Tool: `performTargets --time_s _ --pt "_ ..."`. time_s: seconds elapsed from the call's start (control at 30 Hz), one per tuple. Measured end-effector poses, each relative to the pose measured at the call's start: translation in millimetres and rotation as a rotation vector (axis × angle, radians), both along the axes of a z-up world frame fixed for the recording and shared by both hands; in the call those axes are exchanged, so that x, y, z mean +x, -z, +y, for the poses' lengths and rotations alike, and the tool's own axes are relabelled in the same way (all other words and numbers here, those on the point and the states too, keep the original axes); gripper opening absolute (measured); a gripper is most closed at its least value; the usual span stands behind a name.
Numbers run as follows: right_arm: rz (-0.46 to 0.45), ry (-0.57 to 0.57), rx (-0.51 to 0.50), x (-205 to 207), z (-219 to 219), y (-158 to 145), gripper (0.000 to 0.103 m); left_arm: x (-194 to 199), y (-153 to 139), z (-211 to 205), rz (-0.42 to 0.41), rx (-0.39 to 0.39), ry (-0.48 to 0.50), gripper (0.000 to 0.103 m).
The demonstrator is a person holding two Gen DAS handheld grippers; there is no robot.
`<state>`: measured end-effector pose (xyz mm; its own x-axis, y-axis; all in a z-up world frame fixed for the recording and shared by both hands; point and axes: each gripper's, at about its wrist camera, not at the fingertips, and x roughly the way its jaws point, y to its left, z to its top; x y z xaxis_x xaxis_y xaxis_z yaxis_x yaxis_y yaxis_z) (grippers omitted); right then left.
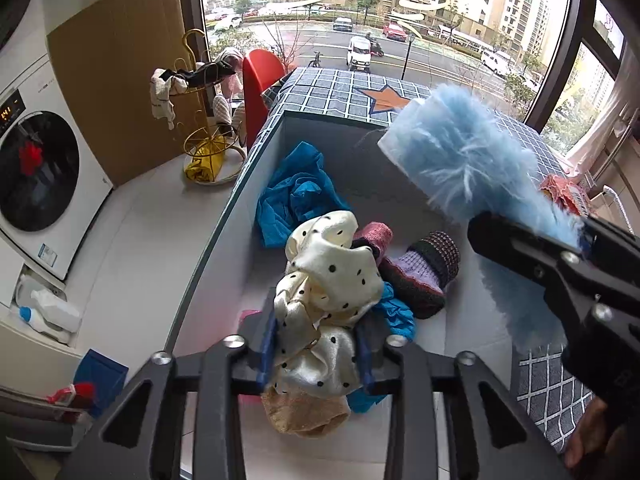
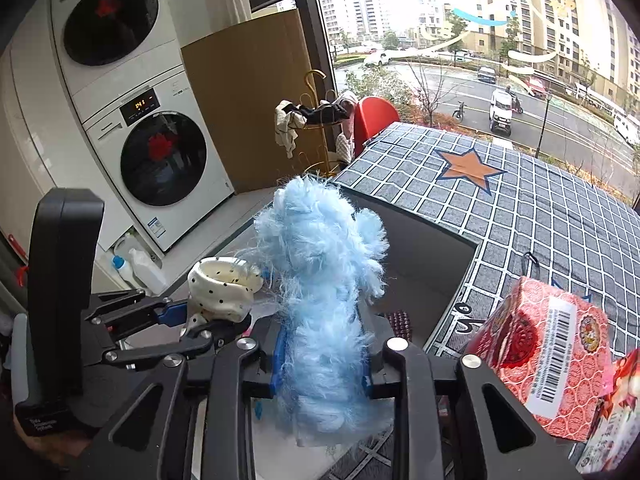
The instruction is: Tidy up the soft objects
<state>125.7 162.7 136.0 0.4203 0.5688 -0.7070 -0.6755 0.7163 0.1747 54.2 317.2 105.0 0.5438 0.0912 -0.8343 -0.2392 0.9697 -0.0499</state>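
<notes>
The biggest risk lies with the storage box point(image 1: 256, 184) below both hand-held grippers: its rim sits close under the left hand-held gripper point(image 1: 318, 354), so a cloth let go too near the edge could slide down outside onto the floor. Next, the fluffy blue item point(image 2: 320, 280) stands tall between the fingers of the right hand-held gripper point(image 2: 322, 378); its jaws are partly spread with the fluff filling the gap, and I cannot tell whether they still press it, so it may topple sideways onto the checked lid rather than into the box. The polka-dot cloth point(image 1: 324, 296) bunches between the left jaws, likewise part-spread, with a tan piece point(image 1: 304, 412) hanging beneath; a loose fold could snag a pad and drag out again. Both hand-held grippers tilt steeply downward over the box, the left just beside the right, with a blue cloth point(image 1: 292, 192) and knitted socks point(image 1: 420, 276) lying ahead of them inside
</notes>
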Motion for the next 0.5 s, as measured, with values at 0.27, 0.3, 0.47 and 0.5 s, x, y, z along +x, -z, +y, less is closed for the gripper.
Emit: performTargets --time_s 0.27,0.3,0.47,0.5 --pt "-0.072 0.024 0.063 -2 -15 -27 0.081 -1 -14 -10 -0.058 0.062 0.015 0.076" --pt "-0.081 0.027 0.067 -4 -17 -30 0.081 -2 -15 -11 -0.062 0.067 0.017 0.078" --pt "-0.094 0.045 0.092 -10 -33 -41 0.081 -2 -20 -18 -0.068 0.088 0.031 0.079" --pt "-0.098 0.048 0.095 -12 -37 -42 0.081 -3 -20 -18 -0.069 0.088 0.032 0.079"
